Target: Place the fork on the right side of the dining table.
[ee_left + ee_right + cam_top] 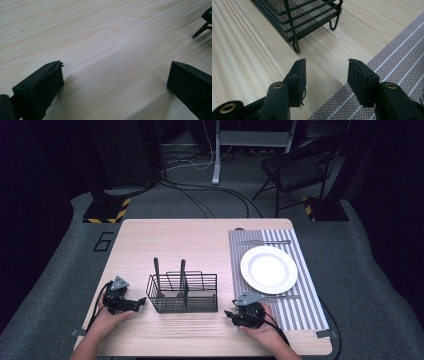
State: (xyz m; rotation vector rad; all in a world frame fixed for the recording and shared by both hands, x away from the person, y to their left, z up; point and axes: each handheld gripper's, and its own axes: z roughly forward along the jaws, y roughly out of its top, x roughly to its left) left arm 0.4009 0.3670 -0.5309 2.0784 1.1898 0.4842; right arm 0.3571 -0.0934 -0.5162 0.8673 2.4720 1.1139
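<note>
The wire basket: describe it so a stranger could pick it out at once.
On the pale wooden table, look left of the striped placemat that carries the white plate. The wire basket stands near the front edge, between the left gripper and the right gripper. It alone is black mesh, with two dark handles standing upright inside.

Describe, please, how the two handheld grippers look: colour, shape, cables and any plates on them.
Both the left gripper and the right gripper are black, each with two blocky jaws. The right gripper view shows brass-coloured rivets on its jaw arms. Each carries a grey three-cornered plate on top, and a black cable trails from each toward the table's near edge. The forearms show no sleeves.
</note>
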